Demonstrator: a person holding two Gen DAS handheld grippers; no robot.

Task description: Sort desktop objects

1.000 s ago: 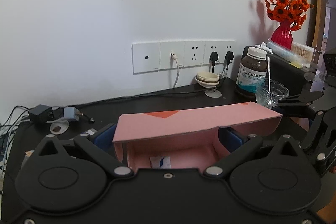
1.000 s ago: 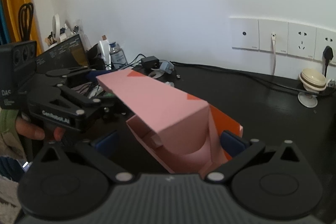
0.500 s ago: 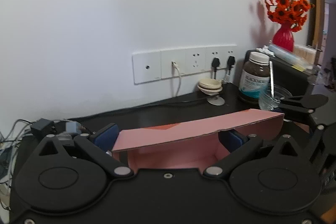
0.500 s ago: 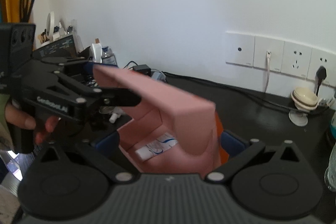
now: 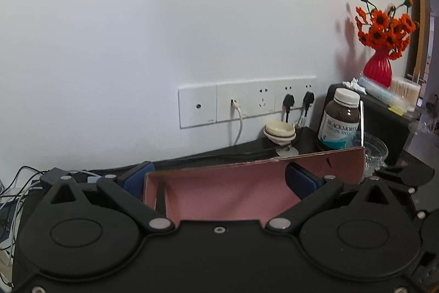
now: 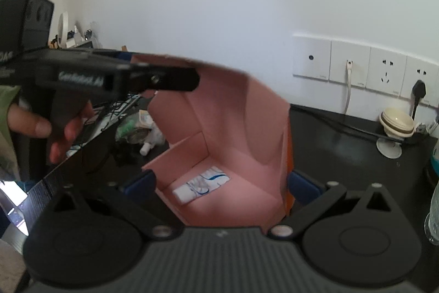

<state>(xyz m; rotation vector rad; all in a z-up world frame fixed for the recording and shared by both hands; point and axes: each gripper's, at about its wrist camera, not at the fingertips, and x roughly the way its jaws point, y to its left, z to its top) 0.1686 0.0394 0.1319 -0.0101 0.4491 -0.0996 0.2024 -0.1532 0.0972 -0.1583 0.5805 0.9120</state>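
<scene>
White wall behind, row of sockets across it, dark bench below with cables, a stack of small dishes and a brown supplement bottle off to the right. Front and centre: pink cardboard box, lid up, lifted clear of the bench by the look of it. Inside, flat on the floor of the box, one small white-and-blue packet.

Left hand-held gripper spread wide along the box, blue pads touching or just beside the walls, firm clamp impossible to call from here; seen from the right camera, reaching in at lid height, hand on the trigger. Right hand-held gripper likewise spread, one pad either side of the near corner, contact unclear.

Key relation: long axis of the box running left to right across the left gripper's span, open mouth tipped toward the right gripper. Packet straight ahead of the right gripper and below it, so nearer that side. Probably a carry or a reposition next; floppy lid the likely snag.
</scene>
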